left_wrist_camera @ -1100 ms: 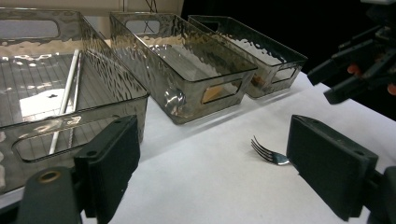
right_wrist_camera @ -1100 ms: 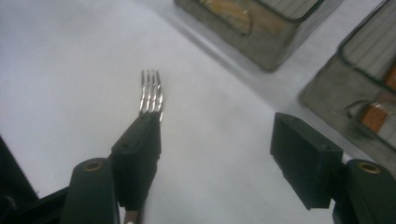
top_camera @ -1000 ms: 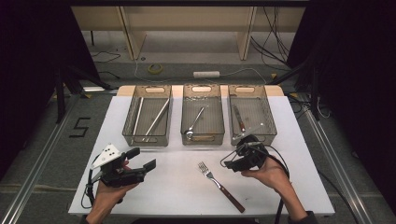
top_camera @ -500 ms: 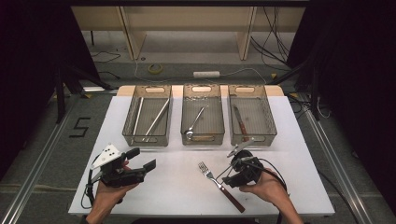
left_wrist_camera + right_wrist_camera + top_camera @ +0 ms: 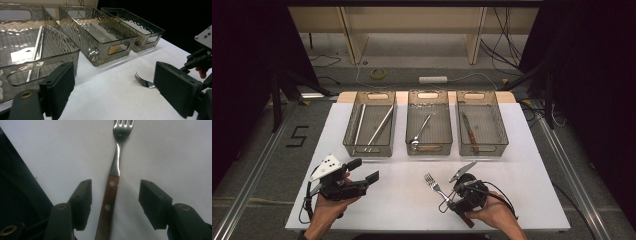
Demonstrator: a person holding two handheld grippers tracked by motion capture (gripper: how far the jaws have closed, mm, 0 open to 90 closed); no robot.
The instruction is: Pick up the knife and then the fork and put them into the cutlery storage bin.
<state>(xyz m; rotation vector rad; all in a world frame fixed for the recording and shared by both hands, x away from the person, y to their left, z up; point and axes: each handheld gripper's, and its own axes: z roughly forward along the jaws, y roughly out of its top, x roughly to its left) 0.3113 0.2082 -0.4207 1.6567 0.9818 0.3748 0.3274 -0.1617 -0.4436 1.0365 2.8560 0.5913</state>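
Steel fork with a riveted brown wooden handle (image 5: 113, 185): lying flat on the white table (image 5: 402, 200), tines toward the three smoked-plastic bins (image 5: 428, 127). Right gripper (image 5: 113, 202), having come down from its place beside the fork a second ago, is straddling the handle, jaws closing in but not touching. Left gripper (image 5: 362, 172) is resting spread, unmoved.

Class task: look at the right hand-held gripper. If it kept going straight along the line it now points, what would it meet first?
Most likely the wooden-handled steel fork lying on the white table. The right hand-held gripper points down with its jaws open either side of the handle, not yet pressing it; how far above is unclear.
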